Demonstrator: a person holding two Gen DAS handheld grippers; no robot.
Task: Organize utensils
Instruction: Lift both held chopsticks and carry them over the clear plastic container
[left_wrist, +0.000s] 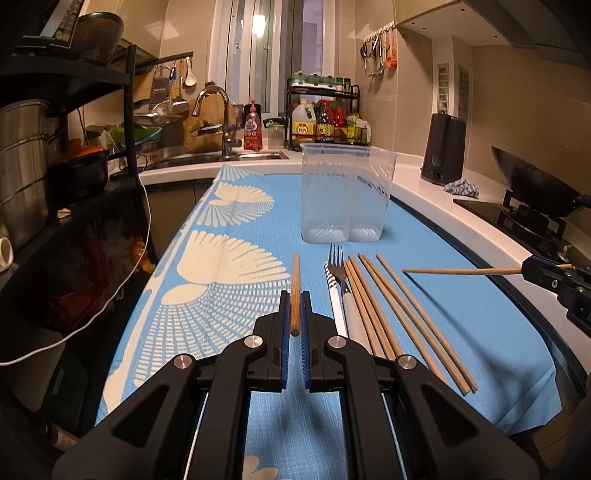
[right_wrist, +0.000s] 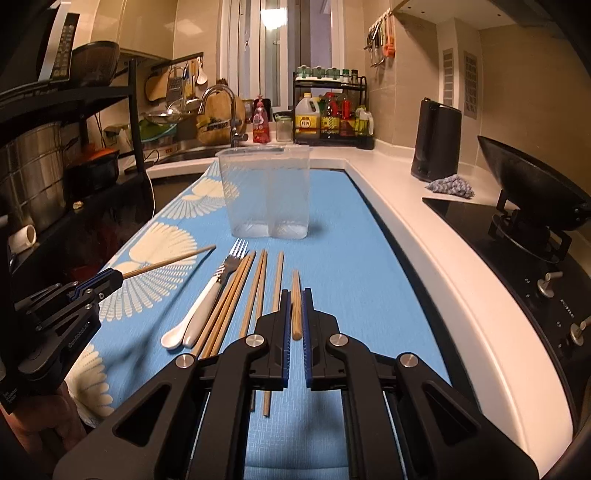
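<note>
A clear plastic two-part holder (left_wrist: 345, 194) (right_wrist: 267, 192) stands upright on the blue cloth (left_wrist: 236, 229), with nothing in it. In front of it lie a fork (left_wrist: 338, 269) (right_wrist: 231, 260), a white spoon (right_wrist: 184, 325) and several wooden chopsticks (left_wrist: 399, 314) (right_wrist: 255, 291) in a row. My left gripper (left_wrist: 294, 299) is shut on one chopstick (left_wrist: 295, 291) and holds it above the cloth, left of the row; it shows in the right wrist view (right_wrist: 110, 280). My right gripper (right_wrist: 294, 299) is shut on another chopstick (right_wrist: 295, 302), right of the row; it shows in the left wrist view (left_wrist: 532, 271).
A white counter (right_wrist: 406, 229) runs along the right with a black kettle (right_wrist: 437, 142), a grey rag (right_wrist: 448, 186) and a wok (right_wrist: 528, 184) on a gas hob. A sink with tap (left_wrist: 218, 122) and a bottle rack (left_wrist: 325, 118) stand behind. A black shelf (left_wrist: 74, 147) with pots stands left.
</note>
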